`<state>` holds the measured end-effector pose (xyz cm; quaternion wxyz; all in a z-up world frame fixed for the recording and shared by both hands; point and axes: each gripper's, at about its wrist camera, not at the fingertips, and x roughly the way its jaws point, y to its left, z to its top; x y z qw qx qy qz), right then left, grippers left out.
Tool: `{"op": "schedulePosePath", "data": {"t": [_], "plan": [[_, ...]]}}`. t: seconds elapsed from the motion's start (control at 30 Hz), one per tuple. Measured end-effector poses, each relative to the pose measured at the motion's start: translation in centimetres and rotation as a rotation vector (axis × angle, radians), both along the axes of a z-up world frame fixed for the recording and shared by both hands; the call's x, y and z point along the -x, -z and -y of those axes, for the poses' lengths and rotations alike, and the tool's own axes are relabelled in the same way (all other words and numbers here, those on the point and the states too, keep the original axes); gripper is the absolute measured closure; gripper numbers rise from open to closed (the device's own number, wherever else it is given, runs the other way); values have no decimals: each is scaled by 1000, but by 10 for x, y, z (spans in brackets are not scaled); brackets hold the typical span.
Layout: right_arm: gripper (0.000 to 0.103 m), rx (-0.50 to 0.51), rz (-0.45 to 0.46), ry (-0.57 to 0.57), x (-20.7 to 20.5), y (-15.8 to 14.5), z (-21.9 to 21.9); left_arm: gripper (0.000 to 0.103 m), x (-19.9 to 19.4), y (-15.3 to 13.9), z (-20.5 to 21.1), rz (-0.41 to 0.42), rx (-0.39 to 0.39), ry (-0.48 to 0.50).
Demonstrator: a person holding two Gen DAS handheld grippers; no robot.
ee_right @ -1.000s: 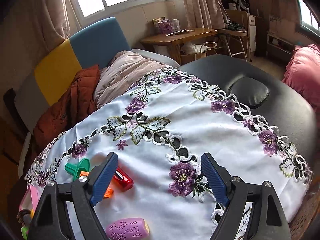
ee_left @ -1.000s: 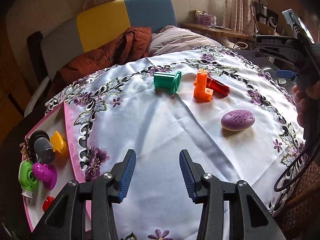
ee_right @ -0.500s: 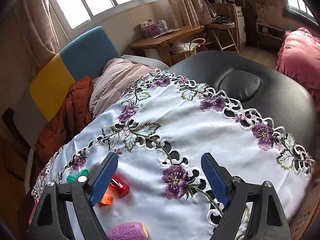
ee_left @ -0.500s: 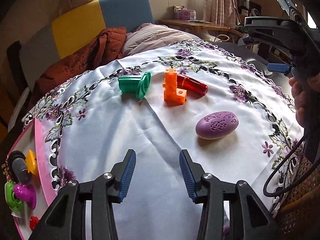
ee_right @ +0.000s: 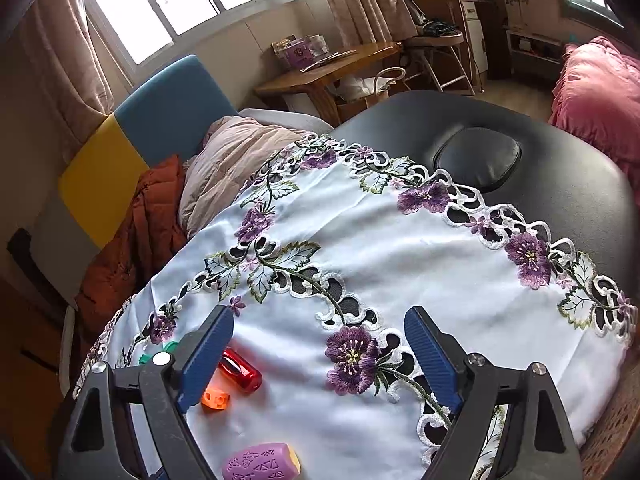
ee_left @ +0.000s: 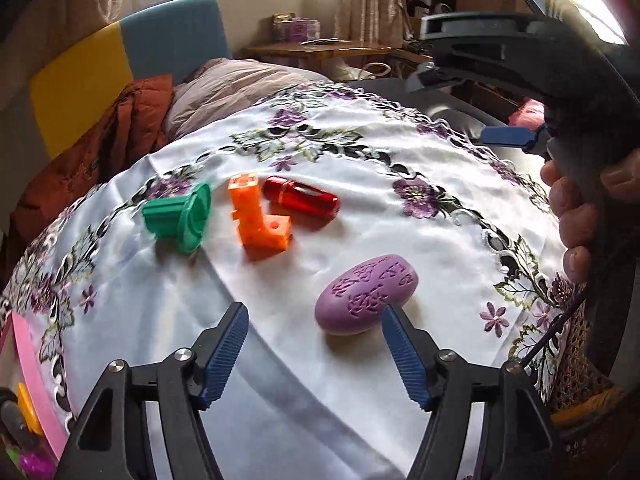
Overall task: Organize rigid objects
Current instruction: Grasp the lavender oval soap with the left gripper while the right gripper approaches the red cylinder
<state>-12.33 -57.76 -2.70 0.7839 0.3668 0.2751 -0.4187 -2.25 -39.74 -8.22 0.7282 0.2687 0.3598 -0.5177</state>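
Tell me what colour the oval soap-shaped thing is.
Purple oval, with an embossed pattern; clearest in the left wrist view.

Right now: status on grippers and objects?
Left gripper open, just widened, empty, nearing purple oval. Right gripper open, empty. Green, orange, red pieces loose. Nothing blocking.

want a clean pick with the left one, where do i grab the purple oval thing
Grip the purple oval piece across its narrow middle, coming down from above. It lies flat on the tablecloth, long axis slanting, so roll the open left gripper until its pads face the smooth long sides; the rounded ends would probably slip.
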Motion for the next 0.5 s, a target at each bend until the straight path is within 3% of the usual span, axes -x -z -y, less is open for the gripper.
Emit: {"op": "schedulePosePath", "data": {"t": [0.1,0.27,0.3,0.37,0.5], "plan": [[15,-7,-1,-3,-1,1,0,29,7,7,21,29,-27,65],[15,-9,-9,-8,-3,3,-1,31,10,26,45,-3,-56,105],[15,-10,-12,-9,-4,3,-1,47,10,31,47,-21,-63,102],[15,-8,-18,-11,-5,4,-1,58,7,34,42,-48,-41,74],[15,-11,-22,-24,-7,5,-2,59,-6,32,14,-87,6,-23]]}}
